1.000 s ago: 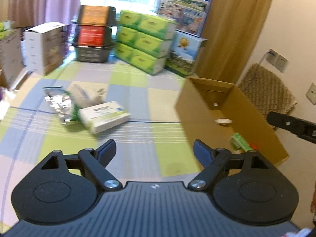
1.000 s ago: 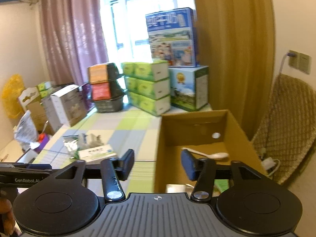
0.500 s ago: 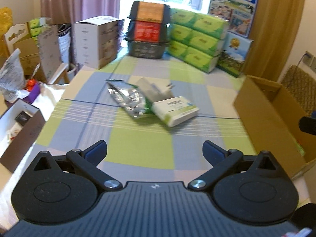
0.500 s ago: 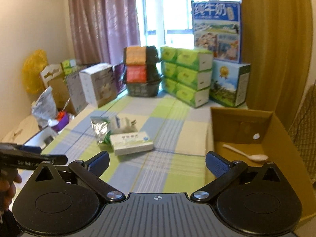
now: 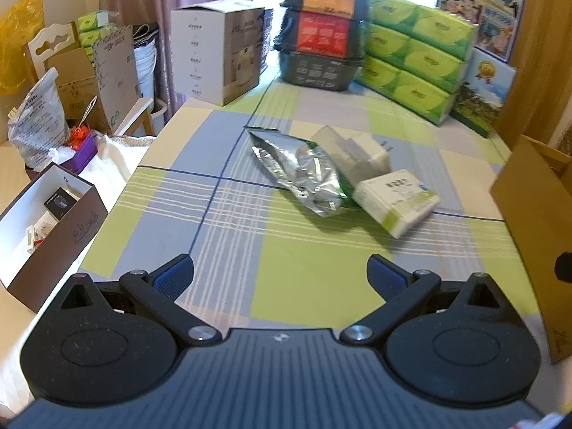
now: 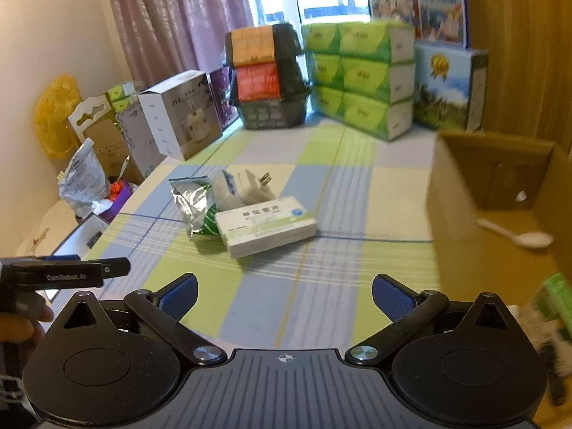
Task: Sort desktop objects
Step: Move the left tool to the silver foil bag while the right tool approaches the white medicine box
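On the checked tablecloth lies a small heap: a white and green medicine box [image 5: 397, 200] [image 6: 266, 225], a crumpled silver foil pouch [image 5: 300, 171] [image 6: 191, 200] and a white plug adapter [image 5: 357, 153] [image 6: 250, 184]. An open cardboard box [image 6: 461, 186] [image 5: 529, 214] stands at the right, with a white spoon [image 6: 518, 236] and a green packet [image 6: 556, 296] inside. My left gripper [image 5: 280, 273] hangs open and empty above the near table. The right gripper [image 6: 284, 293] is open and empty too, short of the heap.
Stacked green tissue packs [image 5: 414, 46], dark baskets [image 5: 321, 35] and a white carton [image 5: 218, 53] line the table's far edge. Off the left edge stand a brown open box [image 5: 53, 221], bags and a chair. The other gripper [image 6: 68, 273] shows at the right wrist view's left, held by a hand.
Both grippers have swung left, from the cardboard box toward the heap, and their jaws stand wider apart. The heap now lies ahead of both.
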`<act>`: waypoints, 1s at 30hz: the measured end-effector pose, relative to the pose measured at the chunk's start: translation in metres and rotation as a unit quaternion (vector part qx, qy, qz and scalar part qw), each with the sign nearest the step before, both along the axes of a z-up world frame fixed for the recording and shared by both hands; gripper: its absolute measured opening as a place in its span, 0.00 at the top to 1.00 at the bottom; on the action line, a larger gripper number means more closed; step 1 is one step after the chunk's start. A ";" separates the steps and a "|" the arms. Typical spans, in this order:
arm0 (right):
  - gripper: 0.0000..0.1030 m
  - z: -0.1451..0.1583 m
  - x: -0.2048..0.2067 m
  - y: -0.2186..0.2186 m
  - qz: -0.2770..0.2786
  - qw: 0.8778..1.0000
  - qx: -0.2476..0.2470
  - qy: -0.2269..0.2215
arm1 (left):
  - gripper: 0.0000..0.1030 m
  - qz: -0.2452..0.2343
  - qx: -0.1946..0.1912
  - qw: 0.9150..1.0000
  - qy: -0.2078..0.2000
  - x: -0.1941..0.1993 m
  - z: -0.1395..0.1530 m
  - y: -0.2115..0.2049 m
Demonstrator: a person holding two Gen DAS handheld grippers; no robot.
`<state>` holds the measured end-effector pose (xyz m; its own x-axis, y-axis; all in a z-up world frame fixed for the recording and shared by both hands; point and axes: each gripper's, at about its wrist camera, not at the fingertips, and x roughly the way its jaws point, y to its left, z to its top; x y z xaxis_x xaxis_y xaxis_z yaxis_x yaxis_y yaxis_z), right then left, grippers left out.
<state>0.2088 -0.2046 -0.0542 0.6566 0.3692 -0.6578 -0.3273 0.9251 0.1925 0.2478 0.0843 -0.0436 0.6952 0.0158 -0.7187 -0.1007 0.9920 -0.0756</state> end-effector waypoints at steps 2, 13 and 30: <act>0.02 -0.010 0.011 0.007 -0.006 1.000 0.009 0.010 | 0.02 0.006 -0.003 1.000 0.003 0.009 -0.008 0.006; 0.02 -0.056 0.077 0.043 -0.036 0.997 0.059 0.041 | 0.02 0.021 -0.022 1.000 0.004 0.066 -0.028 0.024; 0.02 -0.091 0.144 0.071 -0.052 0.991 0.085 0.094 | 0.02 0.039 -0.044 0.998 0.012 0.115 -0.039 0.035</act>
<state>0.3531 -0.1334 -0.1447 0.5681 0.4221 -0.7065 -0.1764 0.9010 0.3964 0.3633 0.1192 -0.0827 0.6774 0.0052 -0.7356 -0.1796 0.9709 -0.1585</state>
